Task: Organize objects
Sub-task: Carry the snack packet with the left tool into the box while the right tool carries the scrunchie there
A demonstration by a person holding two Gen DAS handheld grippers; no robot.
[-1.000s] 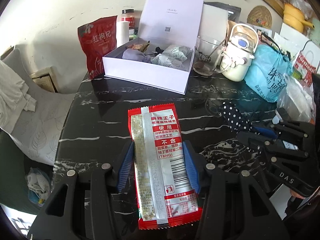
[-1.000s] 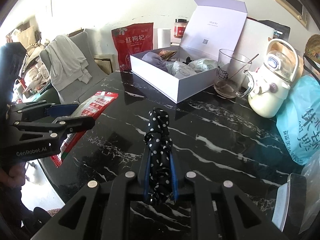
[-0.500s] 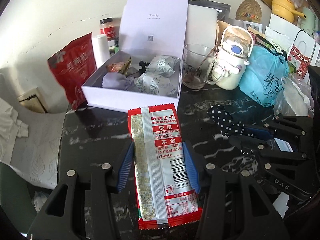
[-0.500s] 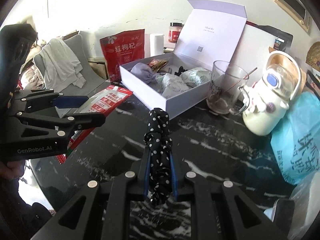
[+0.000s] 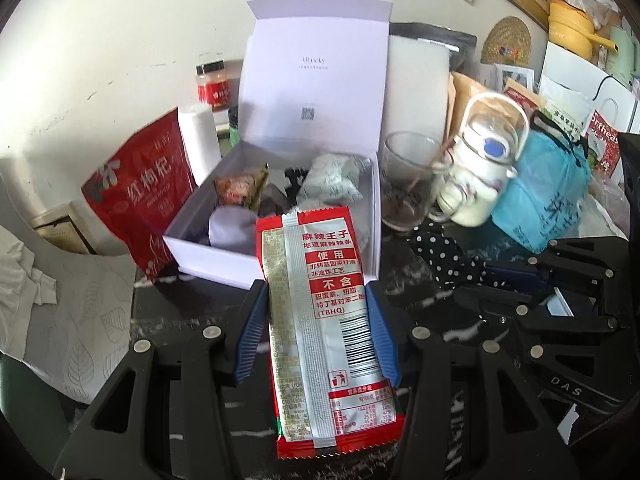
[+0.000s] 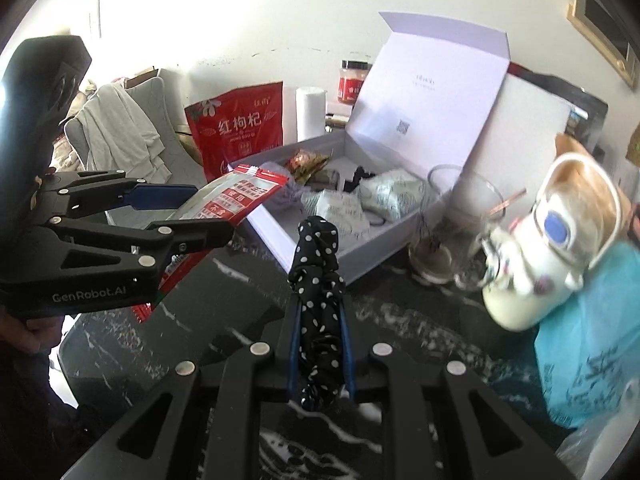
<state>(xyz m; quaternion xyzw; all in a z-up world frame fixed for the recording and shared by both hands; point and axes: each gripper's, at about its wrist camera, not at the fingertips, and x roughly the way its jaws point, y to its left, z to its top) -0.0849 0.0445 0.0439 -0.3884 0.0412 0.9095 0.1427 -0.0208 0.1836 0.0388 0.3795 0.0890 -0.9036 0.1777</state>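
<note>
My left gripper (image 5: 316, 312) is shut on a red and silver snack packet (image 5: 324, 320) and holds it above the black marble table, its far end over the near wall of the open white box (image 5: 212, 256). The box holds several wrapped items. My right gripper (image 6: 320, 320) is shut on a black polka-dot scrunchie (image 6: 318, 272), held in front of the box (image 6: 316, 256). The left gripper (image 6: 180, 216) and the packet (image 6: 236, 192) show at the left of the right wrist view; the right gripper (image 5: 512, 276) and scrunchie (image 5: 444, 252) at the right of the left wrist view.
A red pouch (image 5: 140, 192), a white roll (image 5: 198, 140) and a red jar (image 5: 212, 86) stand left of and behind the box. A glass mug (image 5: 408, 184), a white kettle (image 5: 480, 172) and a blue bag (image 5: 548, 196) stand to its right. A chair with cloth (image 6: 120, 132) is at far left.
Both grippers have moved forward toward the white box with their loads. The packet's far end now reaches over the box's near wall.
</note>
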